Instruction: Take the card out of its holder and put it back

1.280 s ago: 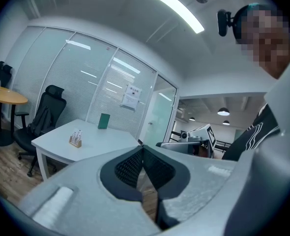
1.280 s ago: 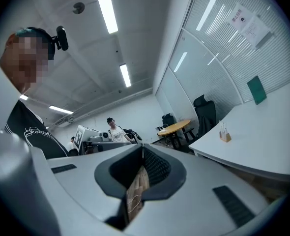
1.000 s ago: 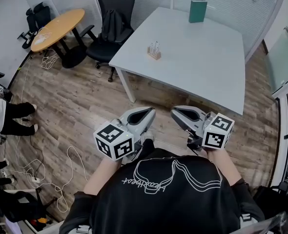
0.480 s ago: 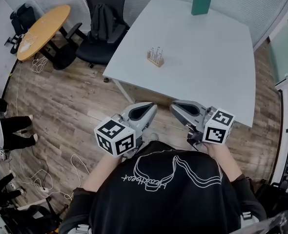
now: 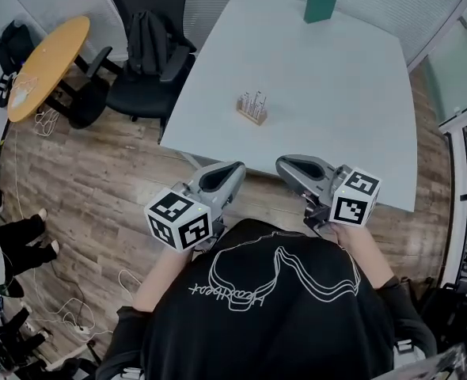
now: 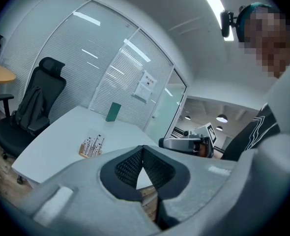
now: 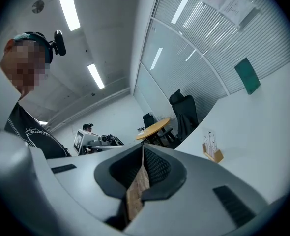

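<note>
While the holder (image 5: 252, 108) stands apart, both hand-held grippers (image 5: 237, 168) (image 5: 282, 163) seem shut.

This is an office meeting room. A large white bench (image 5: 320, 77) stands on a wood-plank floor (image 5: 99, 196). A black high-backed swivel chair (image 5: 134, 97) is drawn up to 1 side of it, and a round wooden table (image 5: 47, 54) stands beyond the chair. The walls are glass partitions (image 6: 81, 73) lined with slatted blinds, and 1 panel bears a posted notice (image 6: 146, 85). Long strip lights (image 7: 69, 6) run across the white ceiling, and loose cables (image 5: 66, 317) trail over the floor.
</note>
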`<state>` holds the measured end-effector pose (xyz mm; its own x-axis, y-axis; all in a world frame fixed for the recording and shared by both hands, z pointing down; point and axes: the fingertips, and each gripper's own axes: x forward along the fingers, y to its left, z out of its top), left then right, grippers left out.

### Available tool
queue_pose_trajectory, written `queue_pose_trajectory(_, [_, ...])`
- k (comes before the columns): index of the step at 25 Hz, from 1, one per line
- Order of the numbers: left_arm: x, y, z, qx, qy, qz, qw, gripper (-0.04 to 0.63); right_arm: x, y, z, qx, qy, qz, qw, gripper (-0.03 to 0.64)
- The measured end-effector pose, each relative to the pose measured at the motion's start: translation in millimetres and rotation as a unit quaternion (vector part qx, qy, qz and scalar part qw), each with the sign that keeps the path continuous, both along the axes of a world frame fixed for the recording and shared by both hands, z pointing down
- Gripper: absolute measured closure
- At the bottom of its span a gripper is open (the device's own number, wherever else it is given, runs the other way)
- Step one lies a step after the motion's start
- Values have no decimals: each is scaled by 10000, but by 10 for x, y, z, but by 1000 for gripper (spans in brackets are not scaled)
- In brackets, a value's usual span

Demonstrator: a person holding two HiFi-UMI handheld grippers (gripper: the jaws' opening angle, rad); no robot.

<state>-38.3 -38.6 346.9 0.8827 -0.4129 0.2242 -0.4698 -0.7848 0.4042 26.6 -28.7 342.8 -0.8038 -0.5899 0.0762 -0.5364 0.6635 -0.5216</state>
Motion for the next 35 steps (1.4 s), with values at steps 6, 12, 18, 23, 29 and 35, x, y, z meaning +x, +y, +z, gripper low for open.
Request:
queue_pose_trajectory(6, [83, -154, 110, -88, 102, 188, 9997, 583, 52, -184, 78, 12, 67, 51, 10000, 606])
queue_pose_trajectory(12, [161, -468, 274, -277, 39, 1, 9996, 583, 214, -553, 351, -84, 204, 126, 9997, 606])
queue_pose_trajectory(18, [189, -786, 420, -488, -82, -182, 9986, 583, 377, -968, 551, -252, 251, 217, 9991, 600])
queue_pose_trajectory(23, [194, -1036, 588, -711, -137, -399, 9966, 583, 469, -1310, 703, -325, 485, 380, 9976, 575])
queue_pose_trajectory(29, [147, -1270, 766, -923, -198, -619, 9936, 583, 515, -1698, 1018, -324, 975, 442, 9937, 531])
queue_pose_trajectory(35, [88, -1388, 908, -1146, -198, -817, 9898, 583, 514, -1988, 1305, -349, 1412, 662, 9872, 498])
